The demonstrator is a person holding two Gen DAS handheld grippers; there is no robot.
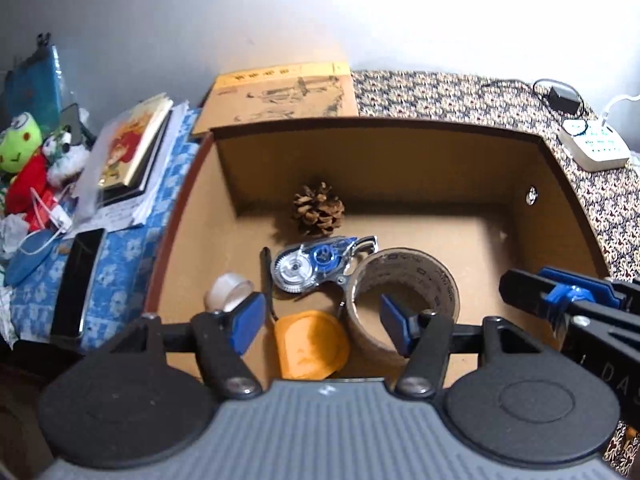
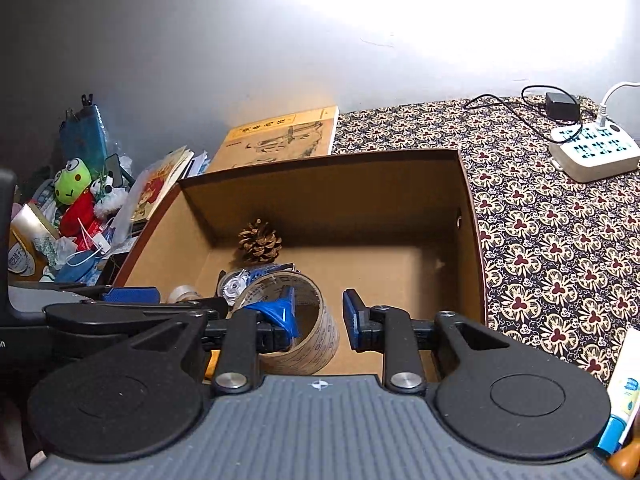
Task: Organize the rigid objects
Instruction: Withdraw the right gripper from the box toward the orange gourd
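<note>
An open cardboard box (image 1: 376, 122) (image 2: 320, 158) holds a pine cone (image 1: 319, 210) (image 2: 260, 242), a blue correction-tape dispenser (image 1: 316, 262) (image 2: 240, 282), a brown tape roll (image 1: 444, 276) (image 2: 316, 332), a small clear tape roll (image 1: 228, 290) (image 2: 182, 292), a black pen (image 1: 265, 272) and a flat orange piece (image 1: 310, 344). My left gripper (image 1: 320, 326) (image 2: 128, 294) hovers open over the orange piece, holding nothing. My right gripper (image 2: 320, 316) (image 1: 520, 286) hangs partly open over the box's right half, beside the brown roll, and is empty.
Left of the box lie stacked books (image 1: 132, 148), a dark phone (image 1: 76, 284) and plush toys (image 1: 20, 144) (image 2: 72, 186). A yellow book (image 1: 288, 96) lies behind the box. On the patterned cloth (image 2: 540, 240) to the right sit a white power strip (image 1: 596, 146) (image 2: 592, 152) and a black charger (image 2: 562, 106).
</note>
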